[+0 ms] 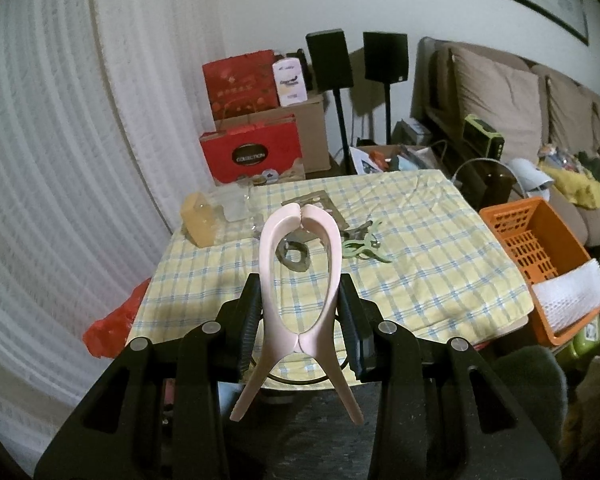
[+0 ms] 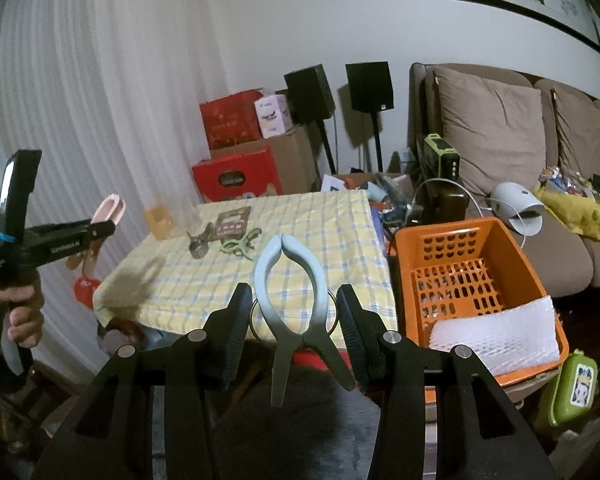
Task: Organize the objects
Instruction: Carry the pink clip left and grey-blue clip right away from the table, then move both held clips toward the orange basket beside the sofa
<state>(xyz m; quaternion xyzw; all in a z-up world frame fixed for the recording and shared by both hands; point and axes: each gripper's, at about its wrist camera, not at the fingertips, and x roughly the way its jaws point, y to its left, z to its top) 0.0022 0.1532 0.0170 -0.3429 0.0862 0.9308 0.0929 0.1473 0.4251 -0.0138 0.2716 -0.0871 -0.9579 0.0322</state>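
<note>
Clips are the thing being sorted: a pink clip [image 1: 300, 276] sits upright at the centre of the left wrist frame, clenched between the pads of the left tongs [image 1: 300, 300], its loop squeezed from both sides and its closed tip pointing away over the worktop [image 1: 440, 248]. A pale blue clip [image 2: 290, 280] stands the same way in the middle of the right wrist frame, between the pads of the right tongs [image 2: 292, 312]; there the pads appear to stand a little off its sides, so whether it is pinched firmly I cannot tell for sure, though it hangs above the worktop edge with nothing else under it, which suggests a grip.

Each clip is held by its wider body, probably so the tail ends stay free and it can be dropped cleanly.

More clips wait on the checked cloth: a green clip [image 2: 242, 246] and a dark grey clip [image 2: 199, 246] lie near each other at mid-frame.

An orange basket [image 2: 404, 272] stands just beside the worktop at the right of the frame, the likely destination, with white foam netting [image 2: 496, 336] in its near corner.
</note>
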